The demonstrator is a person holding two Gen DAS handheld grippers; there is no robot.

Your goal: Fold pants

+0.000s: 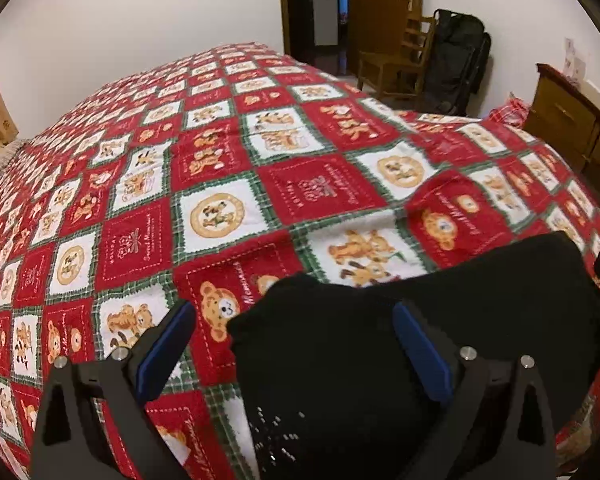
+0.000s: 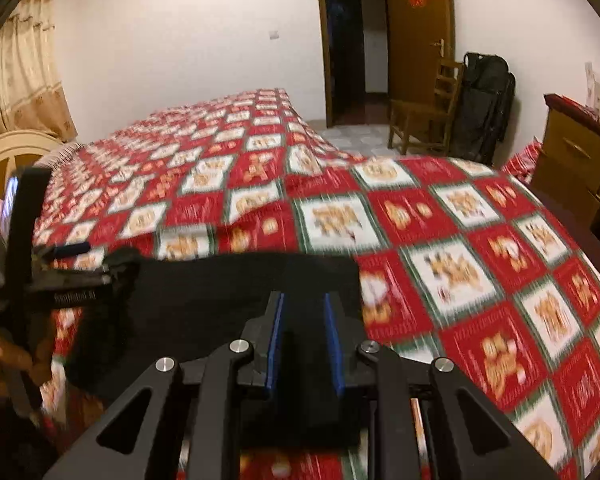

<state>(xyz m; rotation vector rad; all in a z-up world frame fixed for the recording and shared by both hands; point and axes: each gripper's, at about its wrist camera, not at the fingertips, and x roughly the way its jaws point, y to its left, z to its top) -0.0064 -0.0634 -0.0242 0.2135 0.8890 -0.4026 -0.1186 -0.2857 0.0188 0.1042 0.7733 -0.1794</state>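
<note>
Black knit pants (image 1: pixel 340 360) lying bunched on red-and-white bear-print bedspread (image 1: pixel 220 184), near bed edge. Left tongs (image 1: pixel 296 344) gaping wide, straddling pants edge, gripping nothing. Right tongs (image 2: pixel 304 340) narrow, pinching black cloth fold. Am keeping right pinch firm, closing left on matching corner, then carrying both level, avoiding sag.

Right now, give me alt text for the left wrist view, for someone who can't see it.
The left gripper, fingers wide apart, sits over the edge of black pants lying on a bed with a red, white and green teddy-bear blanket. Behind are a white wall, a wooden door, a chair and a dresser.
</note>
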